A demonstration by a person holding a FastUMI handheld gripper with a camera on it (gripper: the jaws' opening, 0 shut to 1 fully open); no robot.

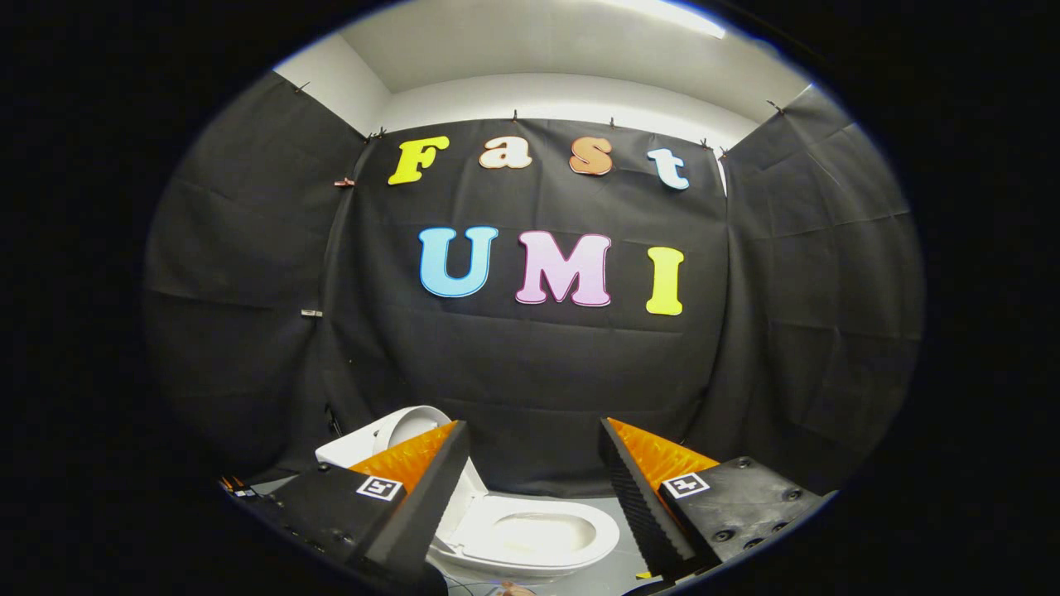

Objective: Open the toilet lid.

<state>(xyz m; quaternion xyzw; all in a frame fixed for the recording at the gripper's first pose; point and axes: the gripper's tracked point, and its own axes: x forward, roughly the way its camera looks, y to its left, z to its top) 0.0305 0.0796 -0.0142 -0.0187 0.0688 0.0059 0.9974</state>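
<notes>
A white toilet (530, 538) stands on the floor below and beyond my fingers, its bowl and seat ring showing between them. Its lid (410, 426) stands raised at the back left, leaning toward the black cloth wall, and is partly hidden behind my left finger (422, 488). My gripper (534, 451) hovers above the toilet, well apart from it. The fingers are spread wide with nothing between them. The right finger (638, 488) is over the bowl's right side.
Black cloth walls close the booth on the left, back and right. A grey floor (613, 571) surrounds the toilet. A few small items (236, 488) lie on the floor at the left, by the wall.
</notes>
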